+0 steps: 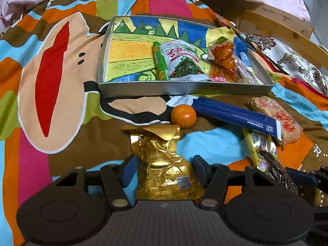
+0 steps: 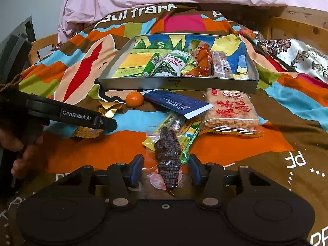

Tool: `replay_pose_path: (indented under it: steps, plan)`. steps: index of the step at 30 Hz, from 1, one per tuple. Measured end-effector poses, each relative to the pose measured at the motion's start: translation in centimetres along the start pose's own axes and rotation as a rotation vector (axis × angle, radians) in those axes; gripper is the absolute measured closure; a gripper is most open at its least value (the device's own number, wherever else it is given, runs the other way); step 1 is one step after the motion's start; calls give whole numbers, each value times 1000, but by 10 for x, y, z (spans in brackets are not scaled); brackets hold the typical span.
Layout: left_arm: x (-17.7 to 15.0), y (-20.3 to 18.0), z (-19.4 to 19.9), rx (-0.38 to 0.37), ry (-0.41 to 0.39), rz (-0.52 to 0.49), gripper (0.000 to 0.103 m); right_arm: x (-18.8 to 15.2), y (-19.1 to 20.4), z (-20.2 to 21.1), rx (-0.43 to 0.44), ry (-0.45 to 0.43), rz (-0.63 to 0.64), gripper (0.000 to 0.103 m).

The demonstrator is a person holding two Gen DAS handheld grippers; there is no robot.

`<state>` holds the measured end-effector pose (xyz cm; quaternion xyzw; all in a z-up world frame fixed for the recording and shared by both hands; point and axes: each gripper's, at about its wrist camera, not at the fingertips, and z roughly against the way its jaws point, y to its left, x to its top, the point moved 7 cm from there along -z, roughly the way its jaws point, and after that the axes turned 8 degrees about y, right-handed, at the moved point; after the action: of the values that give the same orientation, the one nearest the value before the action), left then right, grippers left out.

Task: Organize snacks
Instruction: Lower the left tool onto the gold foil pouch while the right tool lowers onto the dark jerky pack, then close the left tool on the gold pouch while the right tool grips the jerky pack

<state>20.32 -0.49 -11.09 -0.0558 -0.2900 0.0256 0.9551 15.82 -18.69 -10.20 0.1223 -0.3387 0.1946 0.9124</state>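
Gold foil pouch [image 1: 164,164] lies flat on the printed bedspread [image 1: 51,82], between the left gripper [image 1: 163,169] pads, short of the tin tray [image 1: 184,89]. Left jaws stand apart with a gap on both sides of the pouch, so no grip yet. In the right wrist view the same pouch shows crumpled under the left gripper's finger.

Dark-wrapped snack in a clear sleeve [image 2: 169,160] sits between the right gripper [image 2: 167,169] pads. Those jaws are also apart; pads aren't touching the wrapper on either side.

Tray already holds a green stick pack [image 1: 160,61], a white-green seaweed-type bag [image 1: 183,61], an orange vacuum pack [image 1: 223,61] and a wrapped bar [image 2: 221,65]. Its left half is bare.

Still outside: mandarin [image 1: 183,116], blue sachet [image 1: 235,115], rice cracker pack [image 2: 231,112], yellow-green wrapper [image 2: 184,131] under the dark snack.

My read: the step is pinching one pouch each, then carrying it to the tray.
- Foil is slick and puffy, so close on the bulged body, not the flat top seal.
- Keep the pads low so they don't ride over the pouch; avoid snagging fabric.
- On the right, take the dark snack only; the yellow-green wrapper overlaps it and may drag along.
- Drop into the bare left half, clear of the near wall.
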Motion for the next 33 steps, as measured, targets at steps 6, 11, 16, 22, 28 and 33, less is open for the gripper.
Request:
replay_pose_path:
  steps: [6, 11, 16, 22, 28, 33]
  plan:
    - [-14, -5, 14, -25, -9, 11, 46, -7, 10, 10, 2, -16, 32, 54]
    - [-31, -13, 30, -66, -33, 18, 47, -15, 22, 18, -7, -23, 94, 54]
    - [-48, -17, 47, -64, -58, 22, 48, -19, 32, 29, -30, -52, 168, 54]
    - [-60, -19, 60, -76, -80, 46, 49, -16, 40, 41, -58, -100, 238, 54]
    - [-58, -16, 71, -78, -118, 71, 50, -11, 46, 47, -77, -135, 282, 54]
    - [-53, -15, 80, -80, -165, 75, 50, 0, 44, 50, -83, -169, 287, 54]
